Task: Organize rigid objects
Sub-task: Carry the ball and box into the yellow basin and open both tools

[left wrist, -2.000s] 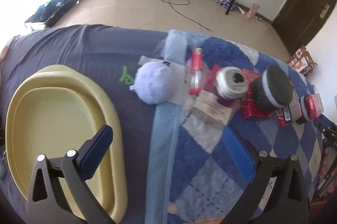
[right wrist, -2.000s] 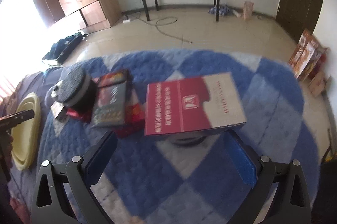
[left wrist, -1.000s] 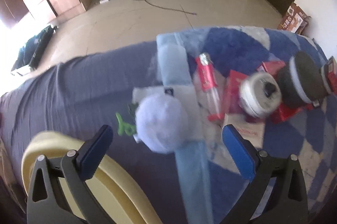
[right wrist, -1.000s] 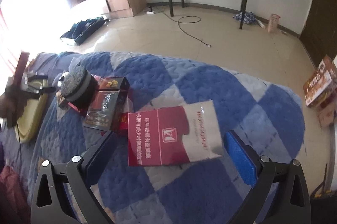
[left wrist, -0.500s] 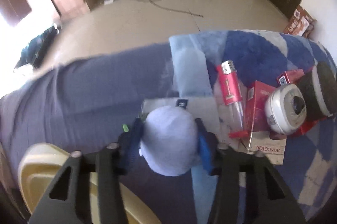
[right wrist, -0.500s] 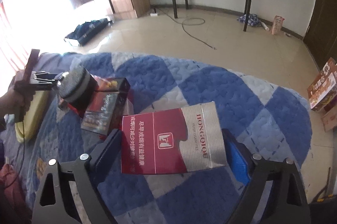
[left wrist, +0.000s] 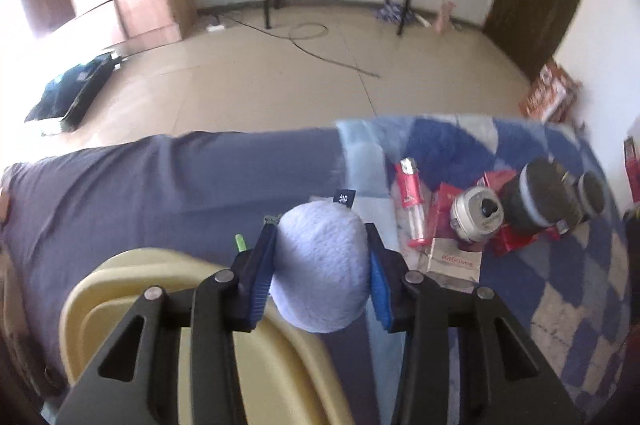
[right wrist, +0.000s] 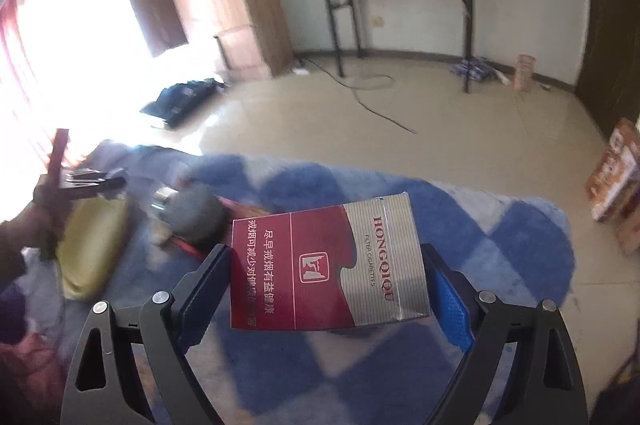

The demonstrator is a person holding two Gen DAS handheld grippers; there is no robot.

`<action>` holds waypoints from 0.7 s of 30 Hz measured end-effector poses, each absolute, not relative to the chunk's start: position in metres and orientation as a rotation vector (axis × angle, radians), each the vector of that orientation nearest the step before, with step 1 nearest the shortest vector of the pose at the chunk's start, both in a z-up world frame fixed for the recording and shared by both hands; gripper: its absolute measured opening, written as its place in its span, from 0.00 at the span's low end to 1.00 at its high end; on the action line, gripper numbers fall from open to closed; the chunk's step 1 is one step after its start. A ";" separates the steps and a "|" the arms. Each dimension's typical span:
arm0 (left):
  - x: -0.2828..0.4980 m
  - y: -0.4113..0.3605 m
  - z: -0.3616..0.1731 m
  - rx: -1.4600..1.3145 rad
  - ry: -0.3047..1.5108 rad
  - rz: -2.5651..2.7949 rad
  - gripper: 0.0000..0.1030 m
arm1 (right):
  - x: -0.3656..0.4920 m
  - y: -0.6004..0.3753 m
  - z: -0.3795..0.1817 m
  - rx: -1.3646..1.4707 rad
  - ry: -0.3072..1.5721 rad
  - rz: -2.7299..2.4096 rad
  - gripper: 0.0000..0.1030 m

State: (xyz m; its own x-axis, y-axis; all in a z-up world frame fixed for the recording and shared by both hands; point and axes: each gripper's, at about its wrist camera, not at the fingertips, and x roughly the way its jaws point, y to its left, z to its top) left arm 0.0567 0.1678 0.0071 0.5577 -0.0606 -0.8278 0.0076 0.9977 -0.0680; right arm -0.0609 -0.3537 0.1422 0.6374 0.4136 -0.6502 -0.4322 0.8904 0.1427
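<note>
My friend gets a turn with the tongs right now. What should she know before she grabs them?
Left tongs: closing on the fluffy blue ball, held above the edge of the yellow tray.
Right tongs: gripping the red and silver cigarette box by its two ends, up off the blue checked blanket.
On the blanket: red lighter, white round tin, two dark round pads, small red boxes.
Done: both things picked up. No items visible in the tray.
Left: probably set both down in the tray, then collect the others.
</note>
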 end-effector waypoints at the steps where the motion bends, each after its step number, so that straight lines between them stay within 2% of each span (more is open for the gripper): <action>1: 0.049 0.175 0.014 -0.075 0.967 -0.024 0.42 | -0.066 -0.343 0.150 -0.048 0.724 0.513 0.89; 6: 0.015 0.220 0.038 -0.106 0.930 0.038 0.42 | -0.092 -0.267 0.184 -0.148 0.675 0.709 0.89; 10: -0.008 0.259 0.042 -0.124 0.933 0.108 0.42 | -0.106 -0.178 0.187 -0.195 0.692 0.917 0.89; 14: -0.019 0.301 0.021 -0.165 0.985 0.187 0.42 | -0.117 -0.081 0.161 -0.224 0.740 1.118 0.89; 17: -0.016 0.321 -0.009 -0.256 1.064 0.177 0.42 | -0.126 -0.008 0.122 -0.265 0.808 1.186 0.89; 21: -0.012 0.322 -0.035 -0.220 1.096 0.208 0.42 | -0.139 0.056 0.072 -0.298 0.855 1.191 0.89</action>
State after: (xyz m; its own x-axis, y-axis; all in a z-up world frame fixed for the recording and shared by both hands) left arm -0.0120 0.3217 -0.0348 0.4418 0.0576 -0.8953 -0.2738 0.9590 -0.0735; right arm -0.1388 0.0563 0.0723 0.1115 0.6884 -0.7167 -0.8990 0.3772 0.2224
